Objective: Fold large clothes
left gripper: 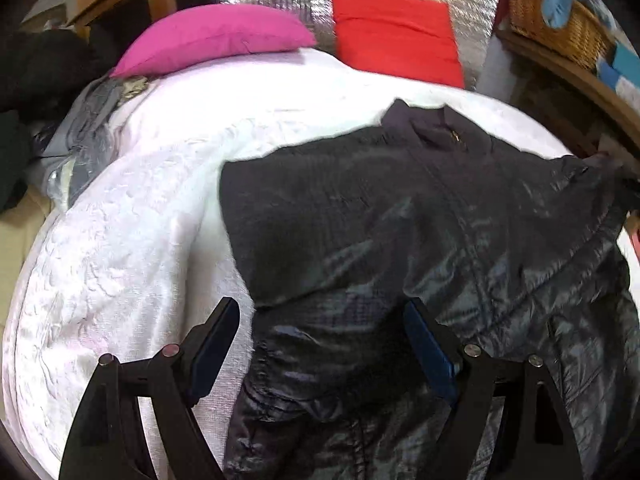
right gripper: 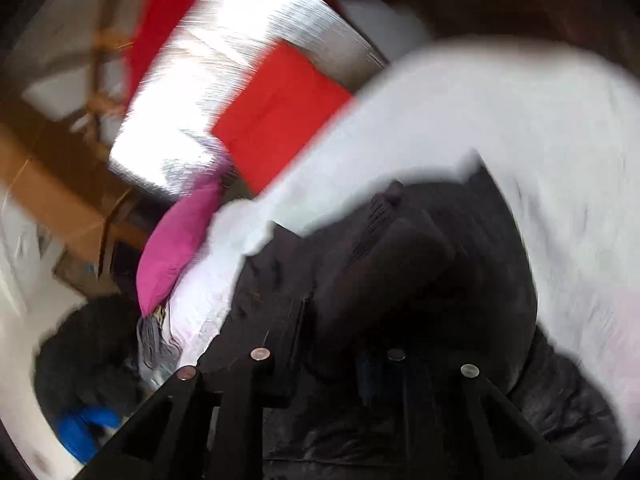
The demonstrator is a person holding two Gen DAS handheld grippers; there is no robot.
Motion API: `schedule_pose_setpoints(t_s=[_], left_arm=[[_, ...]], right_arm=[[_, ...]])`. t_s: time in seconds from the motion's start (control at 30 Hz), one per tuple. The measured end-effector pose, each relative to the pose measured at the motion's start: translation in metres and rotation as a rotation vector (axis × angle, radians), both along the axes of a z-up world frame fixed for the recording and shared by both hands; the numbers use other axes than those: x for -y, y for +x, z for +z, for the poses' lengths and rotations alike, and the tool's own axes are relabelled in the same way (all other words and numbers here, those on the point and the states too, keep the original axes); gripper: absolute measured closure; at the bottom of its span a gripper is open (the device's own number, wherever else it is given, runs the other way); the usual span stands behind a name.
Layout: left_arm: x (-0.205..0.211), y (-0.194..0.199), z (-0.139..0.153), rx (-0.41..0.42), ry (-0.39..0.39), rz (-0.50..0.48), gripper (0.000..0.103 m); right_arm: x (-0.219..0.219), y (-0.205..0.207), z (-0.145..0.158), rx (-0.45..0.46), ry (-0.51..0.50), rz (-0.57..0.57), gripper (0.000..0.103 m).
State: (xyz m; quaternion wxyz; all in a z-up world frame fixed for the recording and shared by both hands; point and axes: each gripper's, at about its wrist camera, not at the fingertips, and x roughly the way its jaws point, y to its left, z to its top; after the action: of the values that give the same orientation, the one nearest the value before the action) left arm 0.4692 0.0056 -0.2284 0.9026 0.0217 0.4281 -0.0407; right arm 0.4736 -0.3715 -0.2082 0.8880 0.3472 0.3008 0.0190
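Note:
A dark shiny quilted jacket (left gripper: 460, 216) lies spread on the white bedcover (left gripper: 140, 240), collar at the far side. One sleeve is folded across its front. My left gripper (left gripper: 320, 320) is open just above the jacket's lower left part, holding nothing. The right wrist view is blurred. There my right gripper (right gripper: 340, 320) is shut on a dark fold of the jacket (right gripper: 400, 264), which bunches up between the jaws over the bedcover (right gripper: 540, 140).
A pink pillow (left gripper: 216, 36) and a red pillow (left gripper: 396, 36) lie at the head of the bed. A wicker basket (left gripper: 560, 28) stands on a wooden shelf at the right. Dark clothes (left gripper: 36, 64) are piled at the left. A cardboard box (right gripper: 52, 192) stands beside the bed.

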Motion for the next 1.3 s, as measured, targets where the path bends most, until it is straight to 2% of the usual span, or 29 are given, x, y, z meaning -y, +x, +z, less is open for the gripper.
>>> schedule_pose_setpoints(t_s=[0.07,0.13,0.17,0.2,0.27,0.33,0.4,0.43,0.5,0.57,0.63,0.8,0.87,0.93,1.03,1.17,1.23,1.3], left_arm=[[-0.002,0.000,0.002,0.006,-0.007,0.016,0.019],[0.000,0.002,-0.001,-0.015,-0.007,0.016,0.019],[0.003,0.004,-0.006,-0.033,0.003,0.009,0.019],[0.008,0.005,-0.010,-0.047,0.021,0.000,0.019],[0.016,0.006,-0.014,-0.051,0.052,-0.011,0.019],[0.024,0.004,-0.011,-0.034,0.088,-0.018,0.019],[0.030,0.000,-0.004,-0.013,0.099,-0.017,0.019],[0.034,-0.006,0.002,0.004,0.088,-0.020,0.019],[0.041,-0.017,0.010,0.026,0.072,-0.031,0.019],[0.053,-0.027,0.016,0.045,0.074,-0.056,0.019],[0.060,-0.033,0.017,0.053,0.082,-0.075,0.019],[0.066,-0.032,0.009,0.004,0.049,-0.074,0.019],[0.061,-0.033,0.005,-0.011,0.048,-0.050,0.019],[0.058,-0.033,0.003,-0.016,0.067,-0.025,0.019],[0.056,-0.034,0.002,0.000,0.107,-0.004,0.019],[0.051,-0.034,0.002,0.009,0.120,0.015,0.019],[0.050,-0.035,0.003,0.016,0.128,0.021,0.019],[0.050,-0.035,0.004,0.025,0.138,0.024,0.019]], right_arm=[[-0.018,-0.018,0.033,0.123,-0.163,0.030,0.080],[-0.028,-0.031,0.046,0.182,-0.292,0.047,0.080],[-0.029,-0.031,0.045,0.152,-0.366,0.042,0.080],[-0.027,-0.026,0.040,0.097,-0.393,0.036,0.080],[-0.007,-0.014,0.013,-0.085,-0.345,0.009,0.080],[0.010,-0.013,0.004,-0.165,-0.309,-0.050,0.079],[0.025,-0.019,0.009,-0.170,-0.274,-0.104,0.079],[0.030,-0.025,0.017,-0.127,-0.261,-0.127,0.078],[0.028,-0.029,0.026,-0.071,-0.265,-0.139,0.068],[0.019,-0.022,0.026,-0.054,-0.274,-0.107,0.024],[0.008,-0.016,0.017,-0.042,-0.296,-0.084,0.023],[-0.007,0.030,-0.035,-0.230,-0.346,-0.042,0.025],[-0.008,0.036,-0.041,-0.274,-0.405,-0.066,0.025],[-0.005,0.037,-0.039,-0.285,-0.376,-0.078,0.026],[-0.002,0.028,-0.027,-0.234,-0.367,-0.116,0.027],[-0.021,0.012,0.004,-0.081,-0.492,-0.149,0.027],[-0.031,0.008,0.014,-0.020,-0.538,-0.128,0.027],[-0.047,0.010,0.016,0.003,-0.565,-0.077,0.027]])
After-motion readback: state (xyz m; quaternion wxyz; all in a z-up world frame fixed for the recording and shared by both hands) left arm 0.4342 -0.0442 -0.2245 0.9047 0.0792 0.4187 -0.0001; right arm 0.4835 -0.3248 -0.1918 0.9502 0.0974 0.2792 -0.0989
